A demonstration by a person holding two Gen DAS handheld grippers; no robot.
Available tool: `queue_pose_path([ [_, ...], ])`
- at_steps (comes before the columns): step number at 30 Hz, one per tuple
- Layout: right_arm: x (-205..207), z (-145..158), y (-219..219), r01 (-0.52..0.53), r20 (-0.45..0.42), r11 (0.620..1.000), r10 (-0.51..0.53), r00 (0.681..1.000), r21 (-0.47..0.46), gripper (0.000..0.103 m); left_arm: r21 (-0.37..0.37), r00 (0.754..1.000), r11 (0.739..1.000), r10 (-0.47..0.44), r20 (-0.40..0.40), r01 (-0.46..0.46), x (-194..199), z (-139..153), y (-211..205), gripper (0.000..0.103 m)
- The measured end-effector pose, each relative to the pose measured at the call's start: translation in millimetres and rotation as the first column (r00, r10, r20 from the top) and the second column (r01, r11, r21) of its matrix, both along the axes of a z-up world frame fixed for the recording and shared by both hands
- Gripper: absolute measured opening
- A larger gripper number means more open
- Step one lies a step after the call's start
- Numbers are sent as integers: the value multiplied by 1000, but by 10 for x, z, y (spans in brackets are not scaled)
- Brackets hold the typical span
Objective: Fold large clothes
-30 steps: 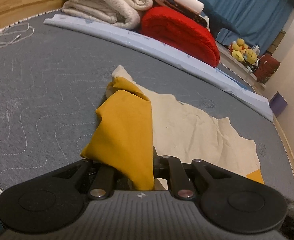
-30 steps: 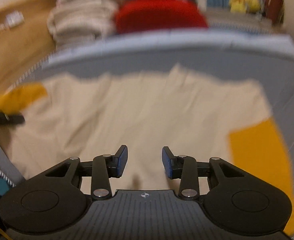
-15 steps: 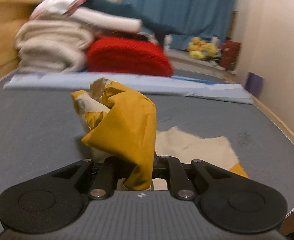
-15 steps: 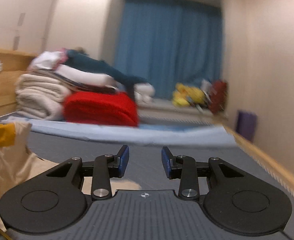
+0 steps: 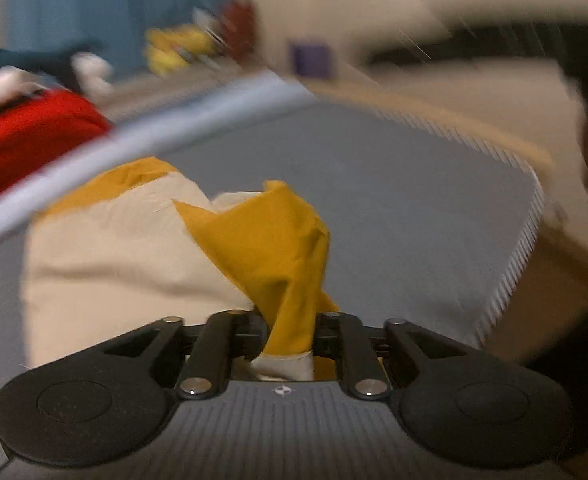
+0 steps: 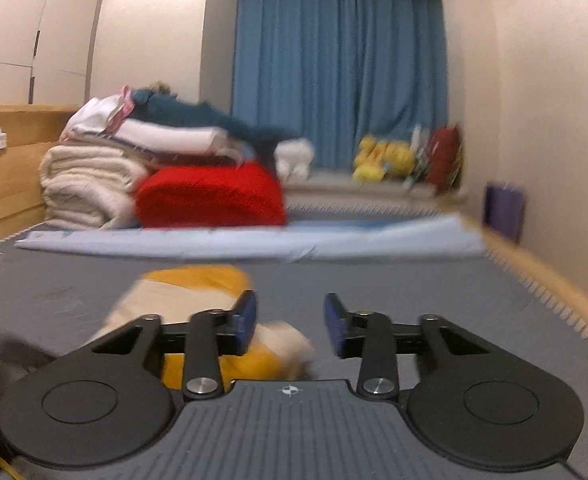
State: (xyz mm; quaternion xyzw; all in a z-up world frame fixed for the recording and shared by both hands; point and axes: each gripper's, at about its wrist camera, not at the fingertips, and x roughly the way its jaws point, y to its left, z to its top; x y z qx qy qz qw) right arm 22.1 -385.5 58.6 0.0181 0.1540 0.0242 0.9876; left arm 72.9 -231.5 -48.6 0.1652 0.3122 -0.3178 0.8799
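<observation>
A cream garment with mustard-yellow sleeves [image 5: 125, 248] lies on the grey mattress [image 5: 394, 208]. My left gripper [image 5: 287, 332] is shut on a bunched mustard sleeve [image 5: 277, 248] and holds it over the cream body of the garment. The view is blurred by motion. In the right wrist view the same garment [image 6: 181, 296] lies low at the left, partly behind the left finger. My right gripper [image 6: 289, 320] is open and empty, just above the mattress [image 6: 414, 288] beside the garment.
A light blue folded sheet [image 6: 253, 242] runs across the mattress behind the garment. Behind it stand a red cushion [image 6: 209, 196] and a stack of folded blankets [image 6: 89, 184]. Wooden bed rails [image 6: 554, 280] edge the mattress. Plush toys [image 6: 386, 158] sit by the blue curtain.
My left gripper has swung right across the garment, carrying the mustard sleeve over the cream body. My right gripper has dropped lower, near the garment's edge, still open.
</observation>
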Motion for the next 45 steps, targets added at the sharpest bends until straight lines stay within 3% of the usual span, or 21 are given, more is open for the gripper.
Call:
queue_pose_path([
  [2, 119, -79, 5, -13, -66, 997, 18, 998, 71, 54, 22, 993, 998, -63, -102, 65, 8, -160, -68, 41],
  [4, 243, -200, 34, -18, -157, 988, 42, 987, 152, 57, 8, 989, 997, -78, -127, 80, 25, -164, 28, 49],
  [11, 577, -602, 250, 19, -359, 959, 87, 929, 283, 60, -146, 979, 989, 6, -204, -36, 158, 24, 801, 56],
  [16, 826, -735, 395, -4, -436, 890, 227, 871, 456, 62, -167, 981, 986, -14, -195, -19, 10, 95, 1025, 57],
  [19, 828, -827, 504, -1, -497, 897, 245, 832, 441, 62, -168, 984, 986, -33, -177, 3, -37, 107, 1142, 58],
  [23, 877, -896, 687, 0, -570, 959, 169, 804, 285, 59, -130, 986, 989, 48, -158, -69, 45, 127, 1380, 59],
  [24, 864, -910, 699, -2, -582, 963, 163, 797, 268, 56, -123, 984, 988, 76, -160, -96, 77, 133, 1429, 59],
  [25, 846, -921, 700, -4, -591, 967, 159, 791, 254, 40, -109, 981, 986, 107, -160, -126, 104, 134, 1466, 60],
  [26, 825, -924, 715, -13, -591, 969, 160, 791, 245, 18, -85, 976, 982, 153, -157, -168, 151, 111, 1501, 60],
  [28, 758, -858, 714, -52, -556, 968, 184, 811, 246, 3, -39, 959, 969, 234, -162, -243, 244, 82, 1552, 61],
  [30, 604, -599, 624, -73, -410, 967, 171, 896, 243, 1, -18, 934, 948, 310, -176, -318, 343, 44, 1635, 61],
  [31, 513, -465, 530, -81, -329, 952, 181, 927, 297, 1, -24, 923, 938, 336, -188, -347, 375, 40, 1674, 61],
  [33, 300, -271, 321, -67, -230, 933, 156, 961, 355, 0, -48, 904, 920, 372, -209, -390, 415, 72, 1768, 61],
  [37, 98, -325, 32, 22, -300, 954, 72, 951, 299, 0, -79, 894, 908, 384, -230, -411, 498, 110, 1796, 63],
  [42, 135, -564, 63, -12, -409, 987, 78, 909, 161, 0, -75, 903, 928, 333, -272, -365, 519, 82, 1693, 63],
  [45, 163, -609, 109, -25, -444, 988, 92, 891, 154, 0, -74, 904, 941, 292, -311, -330, 490, 4, 1632, 63],
])
